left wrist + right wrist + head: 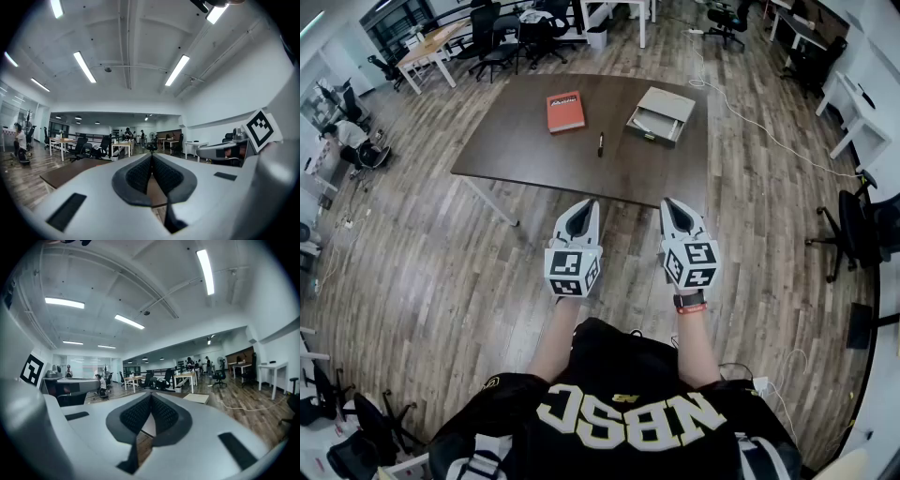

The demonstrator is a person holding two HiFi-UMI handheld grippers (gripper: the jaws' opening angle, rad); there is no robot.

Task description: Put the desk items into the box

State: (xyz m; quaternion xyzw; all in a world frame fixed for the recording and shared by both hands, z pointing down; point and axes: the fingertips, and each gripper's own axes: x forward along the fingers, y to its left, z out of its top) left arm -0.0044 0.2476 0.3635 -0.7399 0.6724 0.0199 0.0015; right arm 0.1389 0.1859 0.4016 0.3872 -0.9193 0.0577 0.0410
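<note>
Grey cardboard box [661,114] by dark brown table's [516,150] right edge; we hold left gripper [580,203], right gripper [668,202] side by side, forearms outstretched, pointing at near edge, both clenched, empty.

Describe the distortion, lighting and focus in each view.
Head view: fisheye bows the floorboards, light is even, the table is sharp. Left gripper view: dark rounded corners, ceiling strip lights blown out, the left claw slightly soft. Right gripper view: same vignette and curvature, a bright strip light, the right claw soft.
</note>
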